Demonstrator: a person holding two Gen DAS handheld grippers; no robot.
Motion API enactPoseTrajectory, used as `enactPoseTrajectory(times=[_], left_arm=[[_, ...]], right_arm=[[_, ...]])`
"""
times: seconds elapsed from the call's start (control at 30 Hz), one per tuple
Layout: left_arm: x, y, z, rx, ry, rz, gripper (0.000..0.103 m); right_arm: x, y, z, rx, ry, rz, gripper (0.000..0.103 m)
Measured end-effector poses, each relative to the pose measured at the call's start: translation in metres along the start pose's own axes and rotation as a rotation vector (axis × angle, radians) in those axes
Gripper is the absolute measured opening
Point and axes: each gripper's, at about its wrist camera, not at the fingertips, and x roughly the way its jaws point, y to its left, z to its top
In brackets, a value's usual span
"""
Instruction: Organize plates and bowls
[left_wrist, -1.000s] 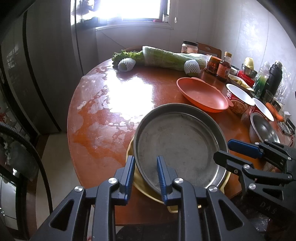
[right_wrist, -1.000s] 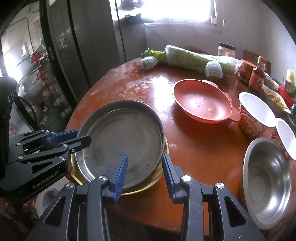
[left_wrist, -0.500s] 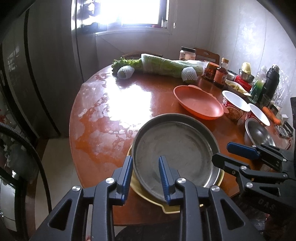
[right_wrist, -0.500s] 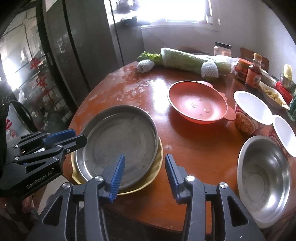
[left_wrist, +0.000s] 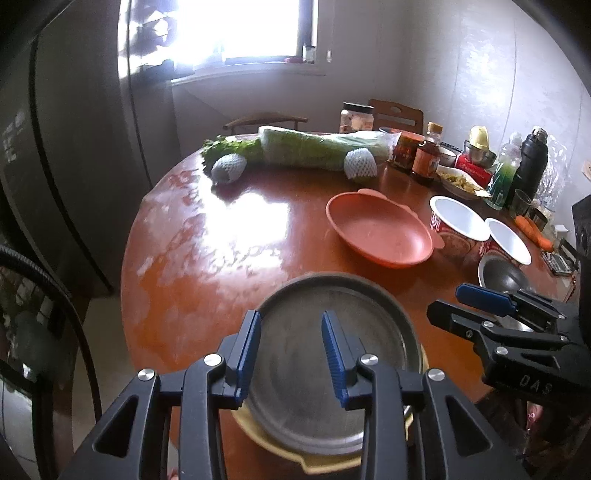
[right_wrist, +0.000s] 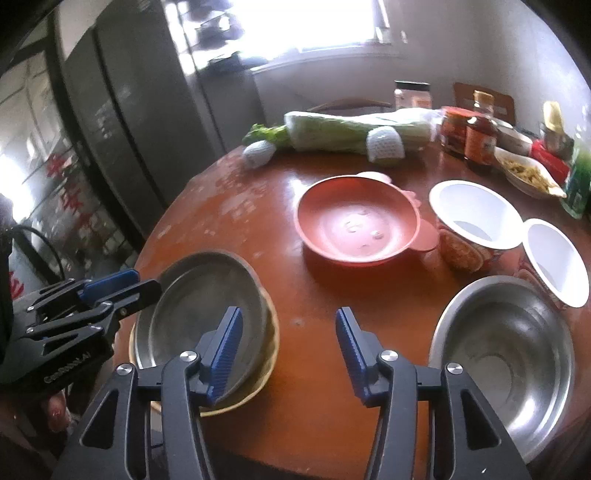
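A: Two grippers, both with nothing between the blue pads. The left gripper (left_wrist: 291, 354) hangs parted over the metal plate (left_wrist: 295, 406), which sits stacked on a yellow plate (right_wrist: 264, 380) at the near edge of the surface (right_wrist: 314, 406).

B: And the right gripper (right_wrist: 290, 350)?

A: Spread wide, over bare wood between that stack and the steel bowl (right_wrist: 506, 354). Farther on sits the orange bowl (right_wrist: 356, 221), two white paper bowls (right_wrist: 474, 218) beside it, then the cabbage (left_wrist: 317, 147).
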Motion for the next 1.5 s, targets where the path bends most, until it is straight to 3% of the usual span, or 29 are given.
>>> enactPoseTrajectory(times=[0.3, 0.63, 0.9, 1.5], left_arm=[[0.032, -0.011, 0.045, 0.085, 0.025, -0.011, 0.035], [0.070, -0.028, 0.083, 0.174, 0.089, -0.083, 0.037], [0.115, -0.041, 0.107, 0.243, 0.196, -0.164, 0.037], [0.186, -0.055, 0.141, 0.301, 0.281, -0.208, 0.037]], right_arm=[[0.016, -0.035, 0.024, 0.157, 0.005, -0.034, 0.056], [0.036, -0.057, 0.041, 0.274, 0.048, -0.072, 0.056], [0.049, -0.067, 0.048, 0.336, 0.095, -0.100, 0.057], [0.070, -0.083, 0.058, 0.414, 0.179, -0.164, 0.057]])
